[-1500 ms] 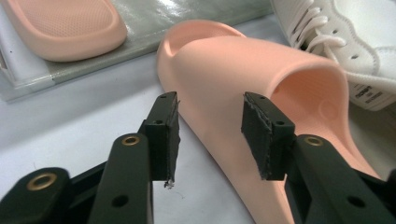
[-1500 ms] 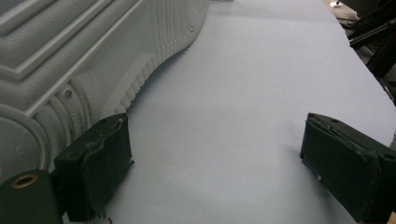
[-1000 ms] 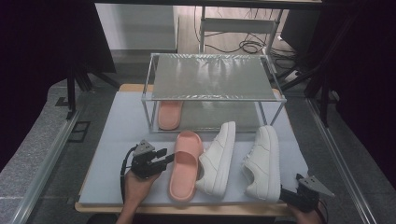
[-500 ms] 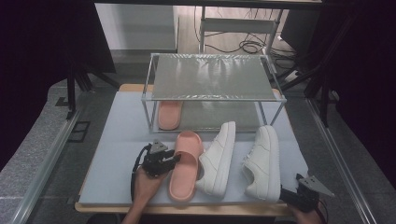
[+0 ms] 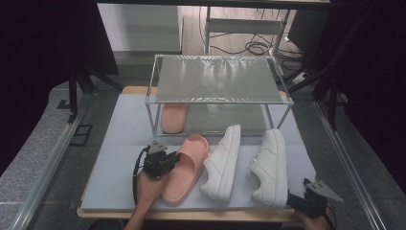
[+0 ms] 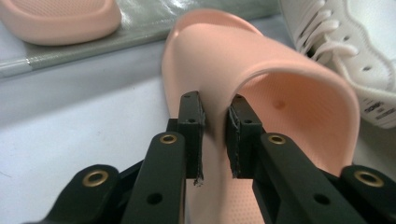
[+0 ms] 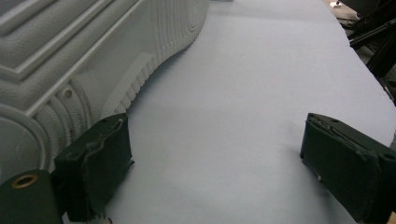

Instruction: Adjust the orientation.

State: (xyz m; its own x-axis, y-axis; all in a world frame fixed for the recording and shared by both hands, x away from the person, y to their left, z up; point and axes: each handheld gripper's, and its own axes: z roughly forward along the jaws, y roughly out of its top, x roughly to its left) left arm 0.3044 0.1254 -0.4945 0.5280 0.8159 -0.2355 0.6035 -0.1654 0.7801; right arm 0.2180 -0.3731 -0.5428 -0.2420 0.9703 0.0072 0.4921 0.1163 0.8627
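A: The high view is dim, dark at both sides; light glares off the rack's top shelf point(image 5: 218, 79).

B: Gripper views are brighter, soft-shadowed; the nearest jaws blur slightly.

Looks like a lab or some kind of recording studio setup, not anyone's home. The wooden counter point(image 5: 95, 211) is covered with a pale blue-grey mat point(image 5: 119, 139) and ringed by dark curtains point(image 5: 43, 43), with black stand legs point(image 5: 74, 91) planted on the grey carpet floor point(image 5: 33, 158). Loose black cables point(image 5: 249, 47) snake across the floor at the back, next to a bare metal frame point(image 5: 246, 24). A little wire-frame shoe rack with a frosted top shelf point(image 5: 215, 79) sits staged in the middle like a test prop.
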